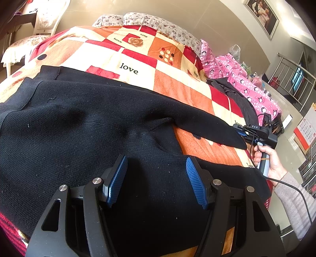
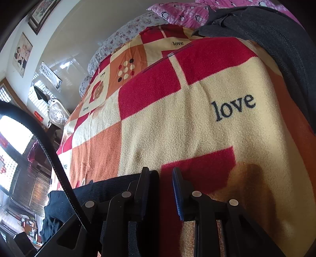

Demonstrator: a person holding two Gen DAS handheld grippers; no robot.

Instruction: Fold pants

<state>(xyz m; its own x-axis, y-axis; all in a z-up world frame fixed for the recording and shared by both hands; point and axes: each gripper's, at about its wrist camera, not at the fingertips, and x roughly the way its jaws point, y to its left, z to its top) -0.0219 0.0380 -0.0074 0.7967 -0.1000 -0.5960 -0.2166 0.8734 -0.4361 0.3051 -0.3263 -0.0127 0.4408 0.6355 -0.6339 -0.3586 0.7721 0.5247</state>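
Observation:
Black knit pants [image 1: 79, 122] lie spread across a patchwork "love" blanket [image 1: 177, 87] on a bed. My left gripper [image 1: 156, 158] hovers just over the pants near the crotch, its blue pads [image 1: 118, 174] wide apart and nothing pinched between them. One pant leg runs out to the right, ending at my right gripper [image 1: 252, 131], which a hand [image 1: 266, 158] holds. In the right wrist view the right gripper [image 2: 160, 170] has a narrow gap showing red blanket. The pants' hem [image 2: 110, 187] lies against the outside of its left finger [image 2: 146, 178], not pressed between the pads.
A dark grey garment [image 2: 276, 39] and pink penguin-print bedding [image 1: 246, 83] lie along the bed's right side. Floral pillows [image 1: 150, 21] sit at the head. A black cable [image 2: 49, 148] crosses the right wrist view. A white chair [image 1: 45, 17] stands beyond the bed.

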